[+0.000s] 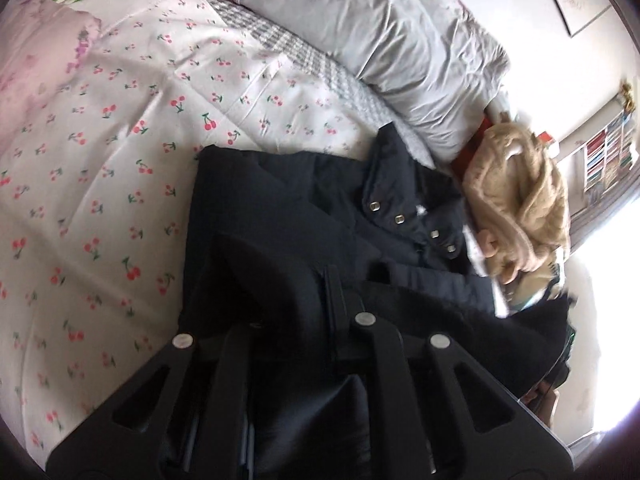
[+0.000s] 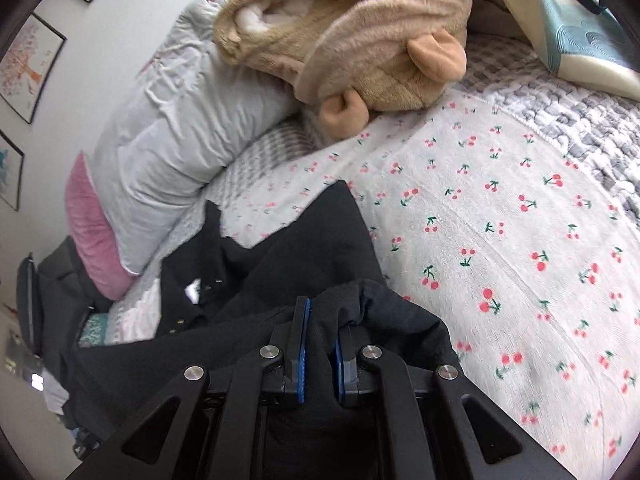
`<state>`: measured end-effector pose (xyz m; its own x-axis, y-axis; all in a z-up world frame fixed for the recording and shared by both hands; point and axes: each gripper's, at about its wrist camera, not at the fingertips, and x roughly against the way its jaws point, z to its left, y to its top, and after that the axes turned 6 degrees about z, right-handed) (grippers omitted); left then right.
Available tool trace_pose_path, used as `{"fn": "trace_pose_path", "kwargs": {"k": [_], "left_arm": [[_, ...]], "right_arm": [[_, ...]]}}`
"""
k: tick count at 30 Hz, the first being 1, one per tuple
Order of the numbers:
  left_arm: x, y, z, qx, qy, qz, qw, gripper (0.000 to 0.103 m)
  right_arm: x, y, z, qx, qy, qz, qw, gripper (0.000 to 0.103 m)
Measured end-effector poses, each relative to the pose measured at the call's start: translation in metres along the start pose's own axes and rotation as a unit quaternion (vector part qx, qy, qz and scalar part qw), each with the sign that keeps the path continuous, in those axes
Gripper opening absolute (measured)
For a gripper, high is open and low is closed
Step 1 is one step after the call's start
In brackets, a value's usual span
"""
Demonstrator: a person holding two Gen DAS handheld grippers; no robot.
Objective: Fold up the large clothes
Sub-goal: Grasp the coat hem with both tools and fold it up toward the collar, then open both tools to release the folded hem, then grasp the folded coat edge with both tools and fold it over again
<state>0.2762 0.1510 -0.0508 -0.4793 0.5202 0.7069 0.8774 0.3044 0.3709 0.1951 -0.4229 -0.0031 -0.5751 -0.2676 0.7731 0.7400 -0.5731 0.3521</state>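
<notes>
The big dark soft coat with metal snaps [image 1: 320,216] lies on the cherry-print bed cover [image 1: 120,160]. The left claw [image 1: 340,312] and right claw [image 2: 320,336] each pinch its floppy, thick cloth. Hold the edges. Its sleeves and far side are hidden.

One black coat [image 1: 304,216] lies on one bed [image 1: 120,160]. It has four shiny snaps [image 1: 399,219]. There is one grey pillow [image 1: 384,52], one pink pillow [image 2: 94,232], one tan fuzzy garment [image 2: 352,36] and three framed pictures [image 2: 28,60].
</notes>
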Motion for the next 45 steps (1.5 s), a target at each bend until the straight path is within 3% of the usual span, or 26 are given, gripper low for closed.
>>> {"fn": "trace_pose_path", "kwargs": {"k": [3, 6, 9, 11, 12, 15, 16, 17, 19, 21, 27, 31, 34, 37, 41, 45], "left_arm": [[-0.022, 0.004, 0.012, 0.007, 0.0, 0.023, 0.9997, 0.018], [-0.029, 0.007, 0.028, 0.039, -0.036, 0.038, 0.9979, 0.025], [-0.01, 0.012, 0.045, 0.089, -0.08, 0.013, 0.9927, 0.054], [0.01, 0.014, 0.053, 0.109, -0.081, -0.025, 0.9904, 0.076], [0.02, 0.013, 0.055, 0.114, -0.07, -0.039, 0.9902, 0.078], [0.039, 0.006, 0.059, 0.102, -0.044, -0.037, 0.9931, 0.079], [0.045, 0.0, 0.06, 0.098, -0.037, -0.036, 0.9939, 0.079], [0.051, -0.007, 0.06, 0.093, -0.032, -0.035, 0.9946, 0.08], [0.057, -0.02, 0.062, 0.085, -0.026, -0.031, 0.9956, 0.08], [0.058, -0.035, 0.064, 0.076, -0.016, -0.022, 0.9967, 0.08], [0.045, -0.062, 0.072, 0.074, 0.013, 0.017, 0.997, 0.08], [0.039, -0.076, 0.081, 0.09, 0.011, 0.025, 0.9956, 0.08], [0.033, -0.079, 0.078, 0.075, 0.016, 0.036, 0.9964, 0.08], [0.025, -0.079, 0.077, 0.071, 0.016, 0.035, 0.9967, 0.08], [0.012, -0.08, 0.083, 0.096, -0.003, 0.036, 0.9947, 0.08], [0.002, -0.078, 0.081, 0.091, -0.008, 0.029, 0.9954, 0.08]], "right_arm": [[-0.021, 0.004, -0.011, -0.019, -0.004, 0.013, 1.0, 0.012], [-0.029, 0.009, -0.018, -0.032, 0.01, 0.03, 0.999, 0.015], [-0.021, 0.017, -0.021, -0.049, 0.039, 0.054, 0.997, 0.018], [-0.009, 0.019, -0.018, -0.043, 0.056, 0.057, 0.996, 0.021], [-0.002, 0.02, -0.016, -0.04, 0.063, 0.057, 0.996, 0.022], [0.018, 0.019, -0.015, -0.046, 0.094, 0.053, 0.993, 0.027], [0.028, 0.018, -0.017, -0.053, 0.105, 0.04, 0.992, 0.033], [0.038, 0.017, -0.019, -0.057, 0.11, 0.027, 0.992, 0.052], [0.055, 0.014, -0.023, -0.065, 0.106, -0.002, 0.992, 0.078], [0.069, 0.006, -0.024, -0.06, 0.092, -0.022, 0.994, 0.079], [0.073, -0.037, -0.029, -0.014, 0.04, 0.03, 0.999, 0.078], [0.074, -0.071, -0.048, -0.058, 0.004, 0.066, 0.996, 0.079], [0.084, -0.09, -0.058, -0.075, 0.026, 0.071, 0.994, 0.078], [0.073, -0.1, -0.064, -0.07, -0.022, 0.103, 0.992, 0.079], [0.055, -0.096, -0.068, -0.062, 0.035, 0.098, 0.993, 0.079], [0.038, -0.075, -0.067, -0.053, 0.058, 0.074, 0.994, 0.079]]}}
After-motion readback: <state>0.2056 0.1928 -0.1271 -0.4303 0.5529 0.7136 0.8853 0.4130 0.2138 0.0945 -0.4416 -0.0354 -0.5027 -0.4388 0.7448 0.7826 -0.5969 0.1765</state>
